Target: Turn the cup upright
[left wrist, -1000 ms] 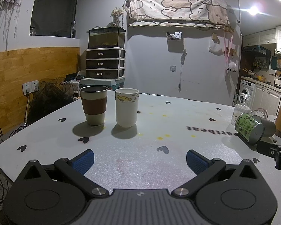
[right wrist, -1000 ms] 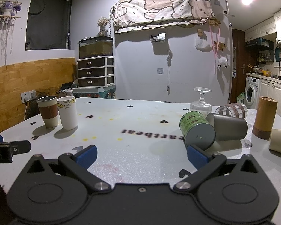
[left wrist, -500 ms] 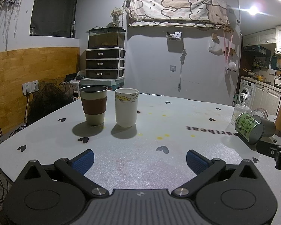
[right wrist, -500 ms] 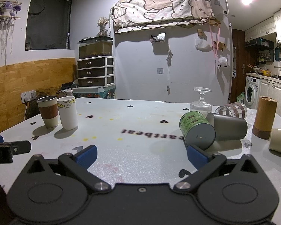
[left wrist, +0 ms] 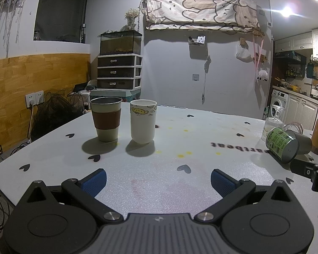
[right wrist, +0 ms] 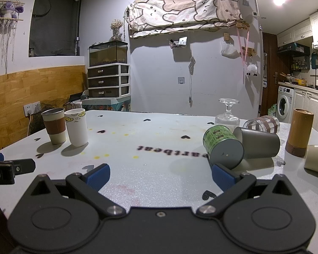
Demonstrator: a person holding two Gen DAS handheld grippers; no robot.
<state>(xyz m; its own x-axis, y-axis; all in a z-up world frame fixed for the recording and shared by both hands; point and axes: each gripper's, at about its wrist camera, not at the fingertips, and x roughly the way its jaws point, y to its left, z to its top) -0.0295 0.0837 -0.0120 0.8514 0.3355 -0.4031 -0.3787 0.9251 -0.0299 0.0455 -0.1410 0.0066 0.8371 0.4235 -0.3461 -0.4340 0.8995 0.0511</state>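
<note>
White table (right wrist: pixel 159 131), hearts printed, cups upright far left, several tipped at right.
Both grippers, left (left wrist: pixel 158 178) and right (right wrist: pixel 160 172), wide, empty. Green cup (right wrist: pixel 222 146) lies touching grey cup (right wrist: pixel 257 145); a grab could roll it or knock its neighbour.

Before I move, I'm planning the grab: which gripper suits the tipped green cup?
Right. The green cup lies just ahead of the right gripper, whose fingers are open; from the left gripper it sits far right.
</note>
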